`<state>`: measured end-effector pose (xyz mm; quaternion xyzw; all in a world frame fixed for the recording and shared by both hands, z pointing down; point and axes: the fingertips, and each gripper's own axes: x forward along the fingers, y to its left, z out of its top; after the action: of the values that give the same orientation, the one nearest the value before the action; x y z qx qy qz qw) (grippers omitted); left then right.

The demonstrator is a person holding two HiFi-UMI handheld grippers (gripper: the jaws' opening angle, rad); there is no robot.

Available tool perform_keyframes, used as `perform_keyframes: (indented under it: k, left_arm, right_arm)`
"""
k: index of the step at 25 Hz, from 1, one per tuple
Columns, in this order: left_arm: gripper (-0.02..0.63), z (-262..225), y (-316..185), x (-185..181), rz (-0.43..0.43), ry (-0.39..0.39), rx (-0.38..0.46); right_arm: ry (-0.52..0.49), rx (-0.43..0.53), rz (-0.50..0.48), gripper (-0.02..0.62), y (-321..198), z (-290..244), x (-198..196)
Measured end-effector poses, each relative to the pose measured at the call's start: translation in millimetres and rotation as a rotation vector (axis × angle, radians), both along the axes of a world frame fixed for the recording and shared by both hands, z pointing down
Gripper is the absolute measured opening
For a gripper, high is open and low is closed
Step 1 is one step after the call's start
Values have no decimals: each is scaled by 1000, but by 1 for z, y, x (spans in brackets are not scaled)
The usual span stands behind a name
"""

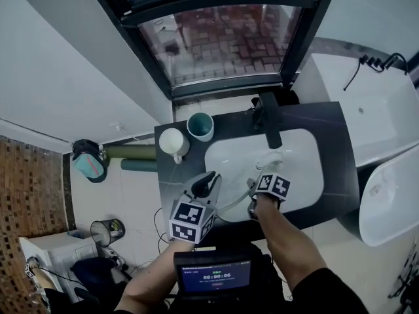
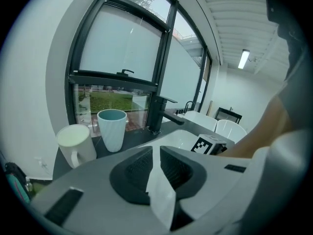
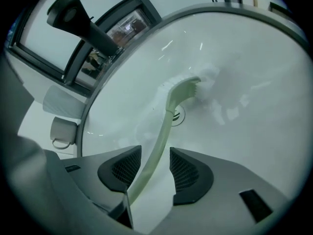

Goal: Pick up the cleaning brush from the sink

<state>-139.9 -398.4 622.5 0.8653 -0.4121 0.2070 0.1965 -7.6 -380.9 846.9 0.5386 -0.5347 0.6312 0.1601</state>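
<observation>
The cleaning brush [image 3: 168, 114] has a pale green handle and white bristles, and it lies in the white sink [image 3: 254, 58] with its head beside the drain. My right gripper [image 3: 155, 168] reaches down into the basin. It is open, the handle runs up between its jaws close to the left pad, and neither pad presses on it. In the head view the brush [image 1: 236, 201] slants across the sink [image 1: 301, 169] under the right gripper [image 1: 252, 196]. My left gripper [image 1: 204, 183] hovers over the counter's front left edge. The left gripper [image 2: 156, 165] has its jaws nearly together, with nothing in them.
A black faucet [image 1: 270, 120] overhangs the back of the basin. A white mug [image 1: 173, 142] and a teal cup [image 1: 200, 126] stand on the dark counter at the left. A bathtub [image 1: 386, 116] lies to the right, and a small bin [image 1: 108, 229] sits on the floor.
</observation>
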Motion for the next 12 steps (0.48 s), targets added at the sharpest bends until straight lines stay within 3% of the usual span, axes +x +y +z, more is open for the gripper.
perform_keyframes:
  k: [2, 12]
  left_arm:
    - [49, 0, 1, 0, 3, 1, -3]
    - [49, -17, 17, -9, 11, 21, 20]
  right_arm:
    - [-11, -10, 6, 100, 2, 3, -2]
    - [-30, 15, 58, 28, 9, -11, 9]
